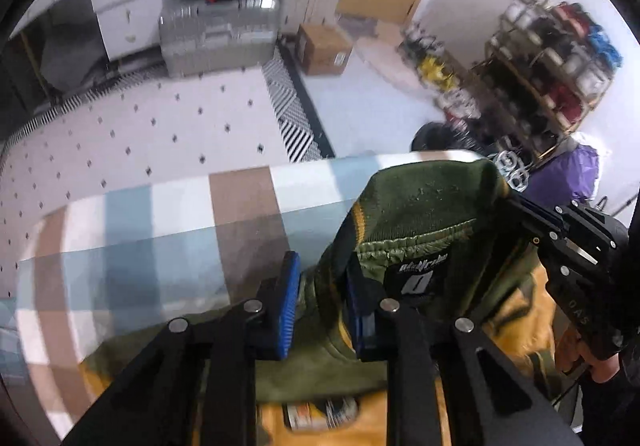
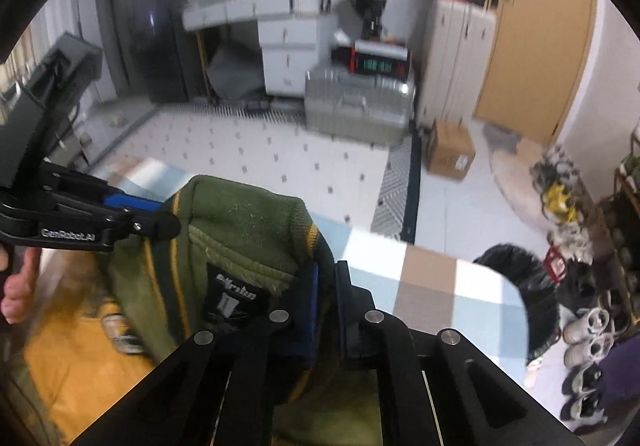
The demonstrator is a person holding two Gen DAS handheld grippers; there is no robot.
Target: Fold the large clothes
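A green jacket (image 1: 420, 205) with a yellow-striped ribbed collar, a black neck label (image 1: 420, 278) and yellow lining hangs lifted over a checked cover (image 1: 160, 226). My left gripper (image 1: 326, 306) is shut on the collar's left side, with fabric bunched between its blue pads. My right gripper (image 1: 508, 199) pinches the collar's right end. In the right wrist view the right gripper (image 2: 328, 302) is shut on the collar edge of the jacket (image 2: 248, 217), and the left gripper (image 2: 168, 219) holds the other end. A hand (image 2: 16, 298) grips the left tool.
The checked cover (image 2: 440, 286) ends at an edge ahead. Beyond it lie a patterned floor mat (image 1: 160, 125), a silver case (image 1: 216, 37), a cardboard box (image 1: 324, 49), a shoe rack (image 1: 552, 85) and a black bag (image 2: 532, 286). White drawers (image 2: 288, 53) stand behind.
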